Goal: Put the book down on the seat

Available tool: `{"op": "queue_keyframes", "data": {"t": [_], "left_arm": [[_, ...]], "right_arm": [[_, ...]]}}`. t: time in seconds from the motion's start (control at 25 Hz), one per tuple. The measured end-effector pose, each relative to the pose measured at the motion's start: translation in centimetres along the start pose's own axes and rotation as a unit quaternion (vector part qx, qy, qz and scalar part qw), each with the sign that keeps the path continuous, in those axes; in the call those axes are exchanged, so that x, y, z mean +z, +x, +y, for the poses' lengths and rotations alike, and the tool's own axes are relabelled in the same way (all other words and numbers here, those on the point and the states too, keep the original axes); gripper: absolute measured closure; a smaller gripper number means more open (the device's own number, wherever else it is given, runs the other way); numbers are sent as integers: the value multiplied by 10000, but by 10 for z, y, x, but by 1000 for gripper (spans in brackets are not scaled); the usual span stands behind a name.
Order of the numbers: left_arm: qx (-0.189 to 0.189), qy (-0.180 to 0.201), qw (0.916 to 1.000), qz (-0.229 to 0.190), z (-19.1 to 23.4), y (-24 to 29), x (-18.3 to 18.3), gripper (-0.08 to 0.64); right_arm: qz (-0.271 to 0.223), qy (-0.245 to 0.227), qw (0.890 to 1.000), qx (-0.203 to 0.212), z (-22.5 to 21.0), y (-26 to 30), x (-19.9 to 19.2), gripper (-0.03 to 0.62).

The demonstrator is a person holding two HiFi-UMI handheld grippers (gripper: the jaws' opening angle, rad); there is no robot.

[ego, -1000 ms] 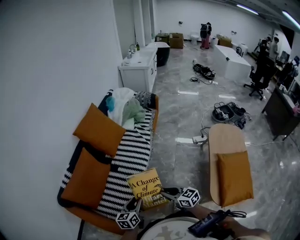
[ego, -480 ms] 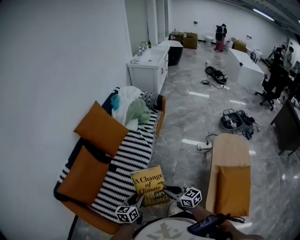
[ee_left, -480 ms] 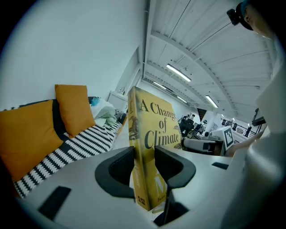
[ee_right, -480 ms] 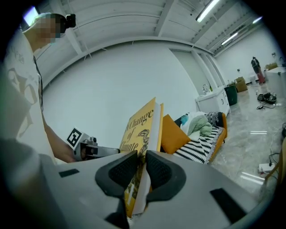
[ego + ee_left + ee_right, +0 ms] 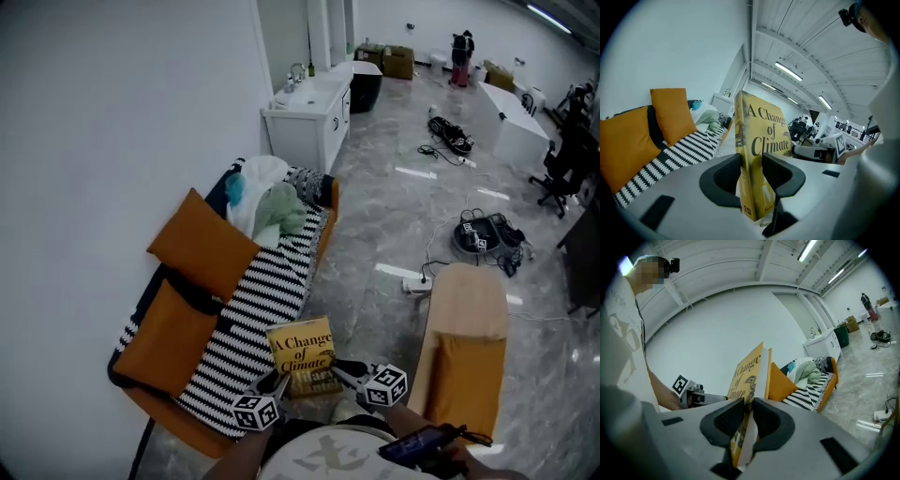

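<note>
**What is shown, and which step is in hand?**
A long orange sofa seat [image 5: 258, 305], draped with a black-and-white striped cover, is seen against a white wall. Two large orange square cushions [image 5: 202, 244] are propped at its back, and a heap of pale clothes [image 5: 267, 202] is piled at the far end. A yellow hardback book [image 5: 302, 354] is held upright in the air by the seat's near front edge, not yet resting on it. The carrying step is judged to be in hand.

**How is the book gripped?**
It is pinched from two sides. The jaws of the left gripper [image 5: 751, 171] are closed across its covers near the spine. The jaws of the right gripper [image 5: 746, 420] are closed on the opposite, page-edge side.

**What is called for next?**
The book would need to be brought over a bare stretch of the striped cover. It would then be tipped flat and lowered until it is supported before either pair of jaws is opened.

**Can any writing be read?**
"A Change of Climate" is printed in dark letters on the yellow cover. Smaller lines beneath it are too blurred to be read.
</note>
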State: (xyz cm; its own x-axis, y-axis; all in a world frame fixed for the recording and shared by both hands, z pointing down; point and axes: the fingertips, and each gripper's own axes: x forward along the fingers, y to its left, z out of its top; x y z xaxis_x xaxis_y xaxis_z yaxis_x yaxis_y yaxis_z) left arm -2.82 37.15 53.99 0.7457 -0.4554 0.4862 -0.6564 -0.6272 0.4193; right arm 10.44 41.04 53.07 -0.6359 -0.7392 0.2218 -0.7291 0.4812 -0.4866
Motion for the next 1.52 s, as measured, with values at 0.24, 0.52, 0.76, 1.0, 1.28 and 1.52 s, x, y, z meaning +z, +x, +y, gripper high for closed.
{"op": "queue_keyframes", "data": {"t": [0.24,0.52,0.76,1.0,1.28,1.52], "left_arm": [[109,-92,9999,-33,-8,17,1,408],[101,-231,9997,-57,-12,35,5,408],[-188,-259,9995,73,-11,75,14,408],[-521,-169,9983,189,-9,118,39,408],[-553,-283,9981,46,34,149,74,408],[-303,-510,9982,-22,86,150,96,408]], "right_arm": [[60,-11,9999,112,-19,-7,7,522],[87,19,9999,118,-37,-9,16,522],[44,198,9995,-229,-69,-13,22,523],[67,169,9983,-557,-107,-11,43,523],[150,38,9986,-506,-136,37,72,523],[377,53,9992,-148,-144,97,89,525]]}}
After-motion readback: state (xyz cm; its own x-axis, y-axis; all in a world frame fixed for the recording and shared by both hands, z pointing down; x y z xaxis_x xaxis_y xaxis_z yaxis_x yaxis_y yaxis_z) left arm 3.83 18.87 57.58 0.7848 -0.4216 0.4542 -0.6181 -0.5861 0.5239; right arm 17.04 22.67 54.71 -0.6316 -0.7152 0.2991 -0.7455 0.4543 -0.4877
